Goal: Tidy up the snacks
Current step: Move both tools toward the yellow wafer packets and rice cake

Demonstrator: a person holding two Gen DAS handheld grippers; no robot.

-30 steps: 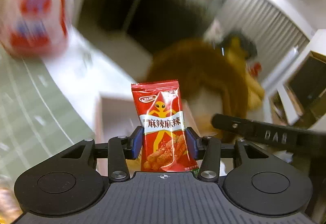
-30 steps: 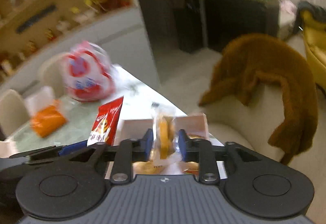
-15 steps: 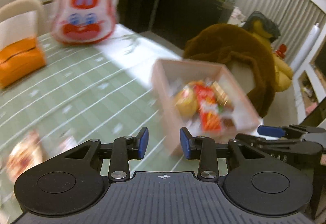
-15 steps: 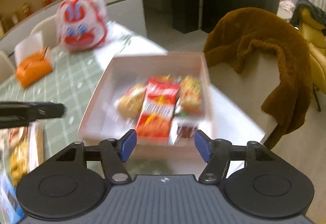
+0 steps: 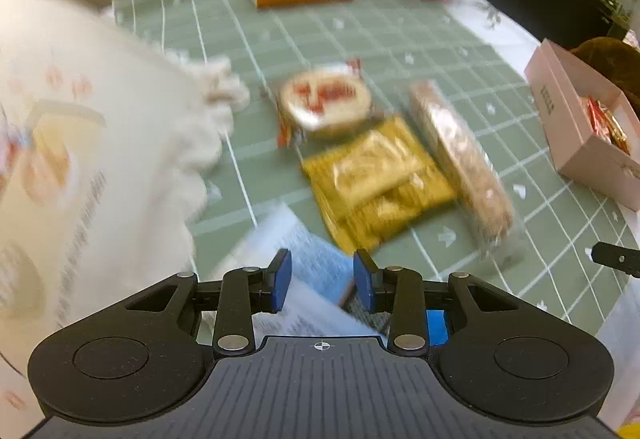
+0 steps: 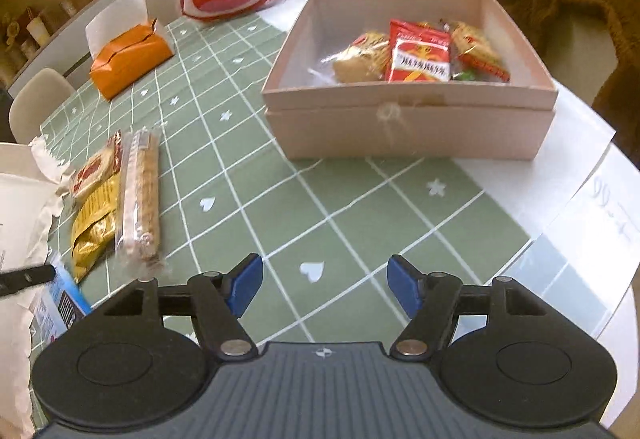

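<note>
- Left wrist view: your left gripper [image 5: 322, 281] is empty, its jaws parted to a narrow gap, hovering just above a blue-and-white packet [image 5: 316, 267] at the near table edge.
- A white bag [image 5: 80, 159] fills the left of this view, close beside the tool; the picture is blurred, so print cannot be read.
- Ahead and slightly right lie three loose snacks: a round wrapped biscuit [image 5: 324, 101], a yellow packet [image 5: 378, 177] and a long wafer bar [image 5: 460, 159].
- The bar's long axis runs away from you, roughly in line with the fingers, so in my judgement the jaws could close across its width.
- Right wrist view: your right gripper [image 6: 324, 285] is empty, jaws spread wide, over bare green tablecloth [image 6: 360, 207].
- The pink box [image 6: 408, 127] sits straight ahead, already holding several snacks [image 6: 420, 57].
- The loose snacks lie well to its left, so your left hand is nearer.
</note>
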